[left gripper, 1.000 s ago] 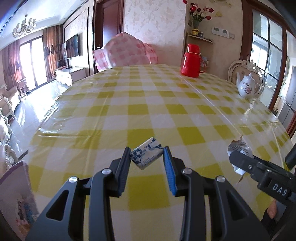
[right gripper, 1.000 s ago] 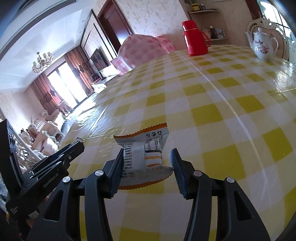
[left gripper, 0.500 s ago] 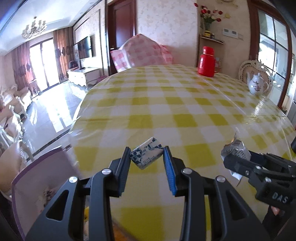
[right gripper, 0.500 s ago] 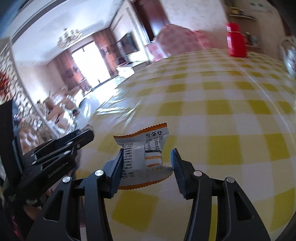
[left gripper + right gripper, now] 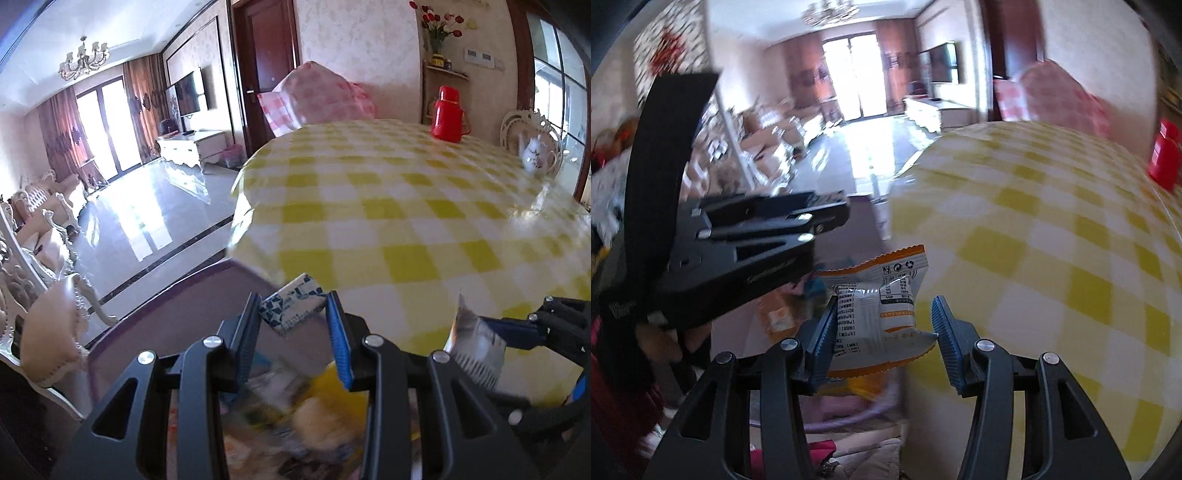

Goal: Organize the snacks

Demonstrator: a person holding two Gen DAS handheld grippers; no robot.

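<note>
The left gripper [image 5: 293, 319] held its jaws narrow on a small blue-patterned packet [image 5: 291, 304], long axis crosswise between the pads, directly above the purple-rimmed bin [image 5: 155, 306] that lay at 6 o'clock below it, off the bench [image 5: 406, 206] edge. The right gripper [image 5: 884, 325] clamped a white-and-orange snack pouch [image 5: 877, 306], upright, with the bin's contents at 7 o'clock. In my judgement the left hand was nearer the drop.

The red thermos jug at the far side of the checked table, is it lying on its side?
No, the red thermos jug stands upright on the yellow-and-white checked tablecloth, lid on top.
</note>
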